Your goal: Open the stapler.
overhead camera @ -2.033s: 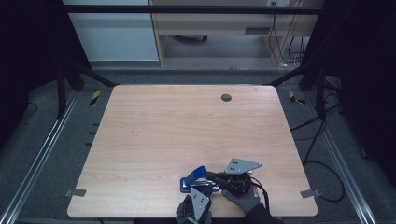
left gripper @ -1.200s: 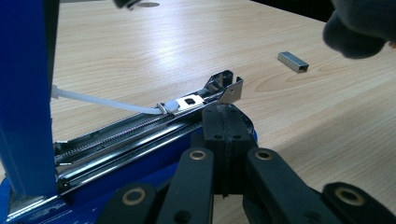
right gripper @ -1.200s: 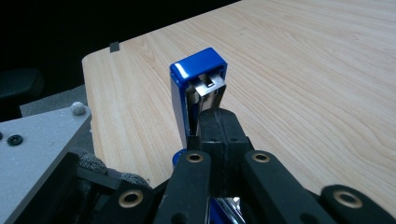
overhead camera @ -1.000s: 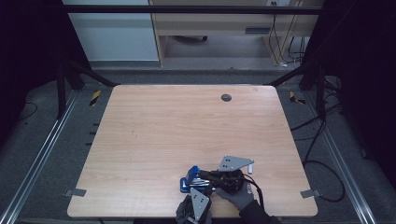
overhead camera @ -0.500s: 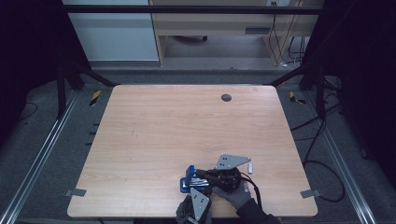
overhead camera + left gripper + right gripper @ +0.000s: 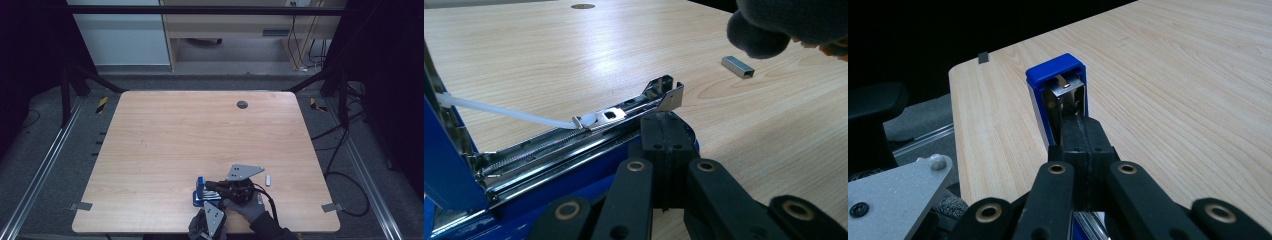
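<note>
Where the light wooden table (image 6: 165,150) nears its front edge, right of centre, a blue plastic stapler with a chrome magazine (image 6: 200,191) lies hinged open, its lid raised. The left gripper (image 6: 663,131) comes in from the near edge, jaws pressed together, tips resting on the stapler's base beside the exposed magazine. The right gripper (image 6: 1078,131), in a grey-gloved hand (image 6: 246,206), reaches leftward from the stapler's right, jaws likewise closed, tips at the upturned lid's metal inside. A small strip of metal staples (image 6: 268,179) lies just right of them, and a dark round grommet (image 6: 242,104) sits far back.
</note>
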